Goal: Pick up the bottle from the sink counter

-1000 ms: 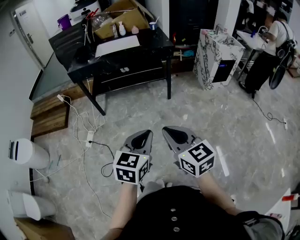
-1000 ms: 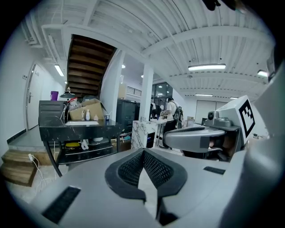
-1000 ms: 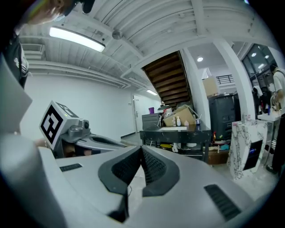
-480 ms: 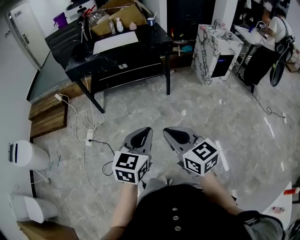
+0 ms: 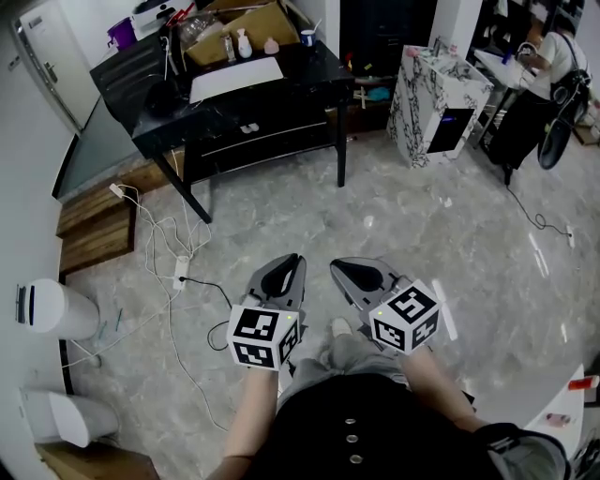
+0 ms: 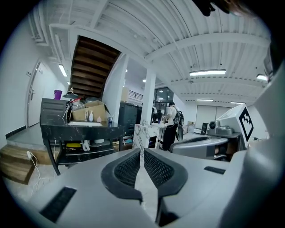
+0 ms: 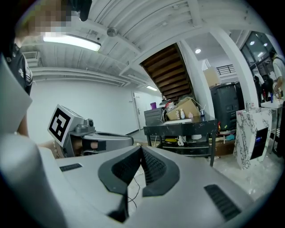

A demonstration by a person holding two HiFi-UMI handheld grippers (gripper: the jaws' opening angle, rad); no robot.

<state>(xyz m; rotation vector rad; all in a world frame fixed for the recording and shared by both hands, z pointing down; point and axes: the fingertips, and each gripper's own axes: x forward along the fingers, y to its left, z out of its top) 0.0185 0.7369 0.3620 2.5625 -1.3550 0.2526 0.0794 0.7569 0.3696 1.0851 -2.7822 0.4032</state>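
Workshop: cluttered table, floor cables

The head view looks steeply down on the left gripper and right gripper, close below, with the floor around them and the black worktop far off at the top. Each gripper view rides low and faces nearly level along its jaws. Both share that distant worktop.

A black table stands well ahead of the left gripper. It carries a white sheet, a cardboard box and small bottles (labels unreadable). On the grey marble floor, white cables lie tangled to that gripper's left.
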